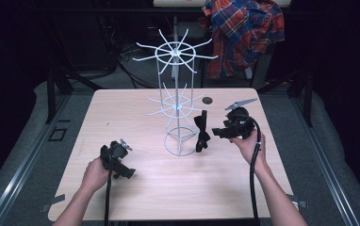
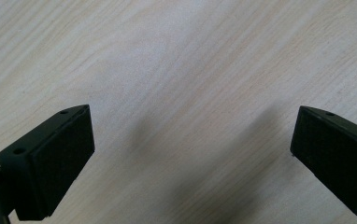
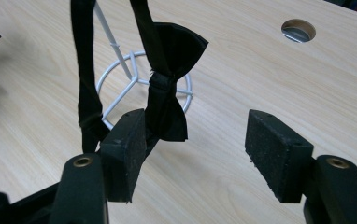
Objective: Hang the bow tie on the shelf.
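1 wooden table (image 1: 135, 188), with 1 round hole (image 1: 208, 100) near its far edge. 1 white wire rack (image 1: 177, 101) stands at the middle of the table, carrying 2 tiers of radiating arms and 1 ring base. 1 black bow tie (image 1: 201, 132) hangs from the rack's lower tier, on the side toward the table's right edge. 2 handheld grippers: 1 left gripper (image 1: 117, 157) toward the near-left corner and 1 right gripper (image 1: 232, 127) toward the right edge, each with 2 black jaws and 1 trailing cable. 1 plaid shirt (image 1: 244, 33) hangs beyond the far edge.
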Action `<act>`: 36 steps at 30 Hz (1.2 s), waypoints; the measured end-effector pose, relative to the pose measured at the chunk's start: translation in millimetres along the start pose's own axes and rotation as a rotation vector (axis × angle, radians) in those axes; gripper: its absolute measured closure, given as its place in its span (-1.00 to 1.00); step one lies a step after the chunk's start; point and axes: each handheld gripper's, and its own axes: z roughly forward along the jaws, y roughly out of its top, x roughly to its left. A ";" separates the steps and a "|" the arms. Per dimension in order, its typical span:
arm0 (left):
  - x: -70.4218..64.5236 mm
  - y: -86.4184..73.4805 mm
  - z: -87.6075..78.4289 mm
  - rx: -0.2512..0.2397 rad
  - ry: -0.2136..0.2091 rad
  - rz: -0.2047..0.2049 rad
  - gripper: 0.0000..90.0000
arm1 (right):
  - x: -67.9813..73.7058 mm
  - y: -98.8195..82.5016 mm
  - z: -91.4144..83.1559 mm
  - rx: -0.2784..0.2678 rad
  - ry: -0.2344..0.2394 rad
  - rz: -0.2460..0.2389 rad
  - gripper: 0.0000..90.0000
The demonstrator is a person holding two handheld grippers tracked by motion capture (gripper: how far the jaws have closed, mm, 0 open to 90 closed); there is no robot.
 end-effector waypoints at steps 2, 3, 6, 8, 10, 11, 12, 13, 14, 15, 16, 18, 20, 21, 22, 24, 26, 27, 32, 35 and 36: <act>0.3 -0.2 -0.2 0.003 -0.001 0.000 -1.00 | 0.5 -0.1 -3.5 0.003 0.003 -0.008 -0.22; 0.1 -0.4 0.0 0.003 -0.004 -0.003 -1.00 | 0.9 -0.2 -5.4 0.008 0.004 -0.014 -0.24; 0.1 -0.4 -0.1 0.003 -0.004 -0.003 -1.00 | 2.5 -1.3 -10.2 0.011 0.009 -0.025 -0.29; 0.0 -0.4 -0.1 0.003 -0.004 -0.003 -1.00 | 4.0 -2.5 -13.9 0.020 0.011 -0.034 -0.33; -0.1 -0.7 0.0 0.005 -0.008 -0.001 -1.00 | 6.0 -4.7 -19.9 0.029 0.012 -0.046 -0.38; -0.1 -0.7 0.0 0.005 -0.008 -0.001 -1.00 | 6.4 -5.6 -21.7 0.033 0.013 -0.050 -0.39; 0.0 -1.2 -0.2 0.006 -0.007 -0.001 -1.00 | 7.1 -6.7 -23.6 0.036 0.012 -0.052 -0.42; 0.0 -1.2 -0.2 0.006 -0.007 -0.001 -1.00 | 7.1 -6.7 -23.6 0.036 0.012 -0.052 -0.42; 0.1 -1.6 -0.6 0.005 -0.006 -0.002 -1.00 | 7.6 -7.6 -25.4 0.039 0.010 -0.052 -0.44; 0.4 -1.7 -0.8 0.003 -0.004 0.001 -1.00 | 8.0 -9.1 -27.9 0.044 0.013 -0.061 -0.46; 0.4 -1.7 -0.9 0.003 -0.003 0.001 -1.00 | 8.7 -10.2 -30.3 0.050 0.009 -0.062 -0.48; -0.2 -1.1 -1.0 0.003 -0.003 0.002 -1.00 | 9.9 -14.2 -37.2 0.047 0.012 -0.072 -0.52; -0.5 -0.9 -0.9 0.003 -0.003 0.002 -1.00 | 10.6 -15.7 -39.6 0.048 0.012 -0.070 -0.53; -0.7 -0.8 -0.9 0.002 -0.001 0.003 -1.00 | 11.4 -19.2 -43.6 0.044 0.017 -0.076 -0.55; -0.8 -0.7 -0.9 0.003 -0.001 0.002 -1.00 | 11.8 -20.7 -46.0 0.053 0.012 -0.084 -0.56; -0.7 -0.8 -0.8 0.003 -0.001 0.002 -1.00 | 13.2 -24.4 -49.6 0.056 0.011 -0.087 -0.58; -0.5 -0.9 -1.0 0.004 -0.001 0.001 -1.00 | 14.1 -28.5 -53.1 0.060 0.011 -0.094 -0.59; -0.5 -0.9 -1.0 0.004 -0.001 0.001 -1.00 | 14.1 -28.5 -53.1 0.060 0.011 -0.094 -0.59; -1.0 -0.8 -0.9 0.006 -0.002 0.003 -1.00 | 15.8 -43.5 -61.9 0.074 0.009 -0.107 -0.62; -1.2 -0.8 -1.2 0.004 0.000 0.002 -1.00 | 16.8 -50.9 -62.7 0.082 0.012 -0.105 -0.64; -0.8 -0.9 -1.5 0.006 -0.002 0.004 -1.00 | 17.4 -59.2 -62.6 0.099 0.005 -0.116 -0.64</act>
